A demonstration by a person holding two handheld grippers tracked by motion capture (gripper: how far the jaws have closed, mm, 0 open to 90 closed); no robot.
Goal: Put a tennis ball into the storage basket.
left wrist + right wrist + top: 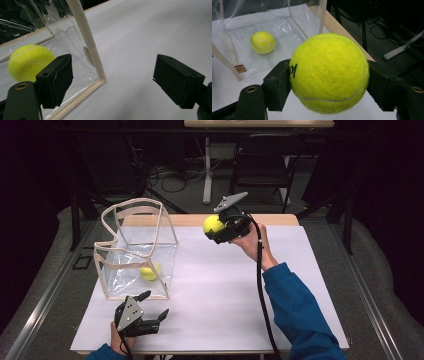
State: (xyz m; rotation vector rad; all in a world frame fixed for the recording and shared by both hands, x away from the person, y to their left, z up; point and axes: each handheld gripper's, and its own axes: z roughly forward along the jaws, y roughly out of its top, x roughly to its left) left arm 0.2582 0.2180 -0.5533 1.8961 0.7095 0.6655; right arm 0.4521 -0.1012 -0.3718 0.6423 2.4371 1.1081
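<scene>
Clamping a ball (329, 73) between its two jaws, the right gripper (223, 226) is holding it up off the surface (225, 290), over the far part of the white sheet. In the right gripper view the pads are pressing on both flanks of the ball, and black lettering is showing on the felt beside the left-hand pad. Past the ball in that view, further off and to the left, a clear bag (274, 27) is standing open-topped on the surface with a second ball (262, 42) lying on its floor. A small brown tag is sitting on the bag's pale trim near its lower corner. Behind the right gripper, a hand and a blue sleeve (295, 305) are running back to the near edge, with the black cable trailing along them.

The left gripper (154, 309) is resting low at the near edge of the surface, its jaws standing wide apart with nothing between them. Just ahead of it and slightly to its left, the bag's near corner is rising, its trimmed edge (86, 37) upright, close to the left-hand jaw; whether they are touching I cannot tell. The second ball is showing through the clear wall beyond that jaw.
</scene>
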